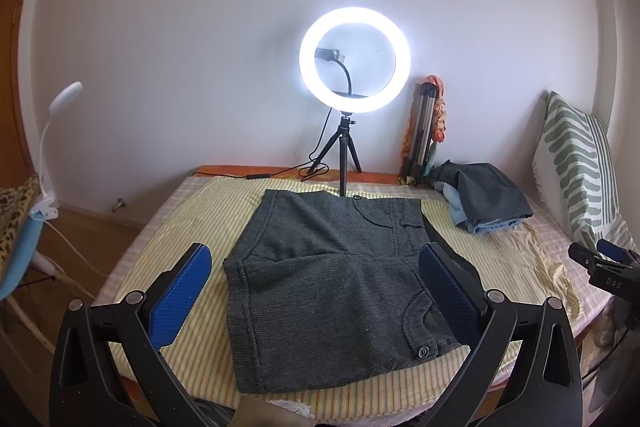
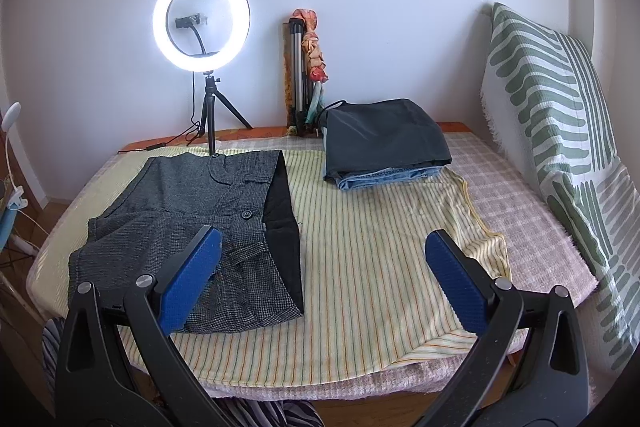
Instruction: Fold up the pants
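Dark grey tweed short pants (image 1: pixel 328 279) lie flat on the striped yellow cloth (image 1: pixel 192 219), waistband to the right with its black lining showing in the right wrist view (image 2: pixel 200 211). My left gripper (image 1: pixel 316 291) is open and empty, hovering above the pants with its blue pads either side of them. My right gripper (image 2: pixel 324 275) is open and empty, above the bare cloth (image 2: pixel 360 267) to the right of the waistband. Its tip also shows at the right edge of the left wrist view (image 1: pixel 600 263).
A stack of folded clothes (image 2: pixel 384 147) sits at the back right of the table. A lit ring light on a tripod (image 2: pixel 202 23) stands behind the pants, a folded tripod (image 2: pixel 300 75) beside it. A green-patterned cushion (image 2: pixel 560 131) leans at the right. A clip lamp (image 1: pixel 60 107) is at left.
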Demonstrator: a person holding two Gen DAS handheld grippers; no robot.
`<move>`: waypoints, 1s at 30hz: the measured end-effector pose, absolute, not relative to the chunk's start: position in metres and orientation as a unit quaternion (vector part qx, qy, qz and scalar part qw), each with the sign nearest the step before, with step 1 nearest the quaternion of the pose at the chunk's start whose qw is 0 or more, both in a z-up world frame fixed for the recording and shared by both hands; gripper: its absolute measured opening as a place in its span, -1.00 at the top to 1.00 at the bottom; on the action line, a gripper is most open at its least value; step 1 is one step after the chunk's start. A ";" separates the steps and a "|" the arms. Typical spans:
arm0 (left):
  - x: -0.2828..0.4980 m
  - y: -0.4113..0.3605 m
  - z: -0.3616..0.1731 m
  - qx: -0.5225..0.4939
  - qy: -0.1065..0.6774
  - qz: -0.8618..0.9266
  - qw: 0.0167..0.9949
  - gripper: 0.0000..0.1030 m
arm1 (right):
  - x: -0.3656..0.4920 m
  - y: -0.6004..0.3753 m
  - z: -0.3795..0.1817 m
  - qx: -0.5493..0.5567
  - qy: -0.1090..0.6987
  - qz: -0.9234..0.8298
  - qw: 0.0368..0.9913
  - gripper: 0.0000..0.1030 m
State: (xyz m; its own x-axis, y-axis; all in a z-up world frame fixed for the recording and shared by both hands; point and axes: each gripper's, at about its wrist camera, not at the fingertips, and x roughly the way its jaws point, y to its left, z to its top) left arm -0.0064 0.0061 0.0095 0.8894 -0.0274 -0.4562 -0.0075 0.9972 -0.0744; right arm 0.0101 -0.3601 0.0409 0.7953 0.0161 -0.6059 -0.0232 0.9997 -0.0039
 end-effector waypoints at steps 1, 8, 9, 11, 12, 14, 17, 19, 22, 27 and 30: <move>-0.006 0.007 0.010 -0.038 0.235 -0.005 0.971 -1.00 | 0.010 -0.359 0.041 -0.005 0.320 0.012 0.947 -1.00; -0.006 0.010 0.009 -0.040 0.237 -0.003 0.971 -1.00 | 0.011 -0.356 0.041 -0.005 0.322 0.020 0.947 -1.00; -0.006 0.010 0.009 -0.040 0.236 -0.003 0.971 -1.00 | 0.011 -0.356 0.040 -0.005 0.322 0.021 0.946 -1.00; -0.006 0.010 0.010 -0.041 0.236 -0.004 0.971 -1.00 | 0.011 -0.355 0.040 -0.006 0.322 0.022 0.946 -1.00; -0.006 0.010 0.010 -0.041 0.235 -0.004 0.971 -1.00 | 0.011 -0.355 0.040 -0.006 0.322 0.022 0.947 -1.00; -0.006 0.010 0.009 -0.040 0.234 -0.004 0.971 -1.00 | 0.012 -0.354 0.040 -0.006 0.322 0.023 0.946 -1.00; -0.006 0.010 0.008 -0.041 0.236 -0.004 0.971 -1.00 | 0.012 -0.353 0.039 -0.007 0.323 0.024 0.946 -1.00; -0.006 0.010 0.008 -0.040 0.236 -0.004 0.971 -1.00 | 0.013 -0.353 0.039 -0.007 0.323 0.023 0.946 -1.00; -0.006 0.009 0.007 -0.039 0.236 -0.002 0.971 -1.00 | 0.012 -0.353 0.038 -0.007 0.322 0.024 0.946 -1.00; -0.005 0.009 0.008 -0.041 0.237 -0.003 0.971 -1.00 | 0.013 -0.351 0.037 -0.009 0.322 0.027 0.946 -1.00; -0.005 0.008 0.008 -0.041 0.237 -0.004 0.971 -1.00 | 0.013 -0.351 0.037 -0.005 0.323 0.027 0.946 -1.00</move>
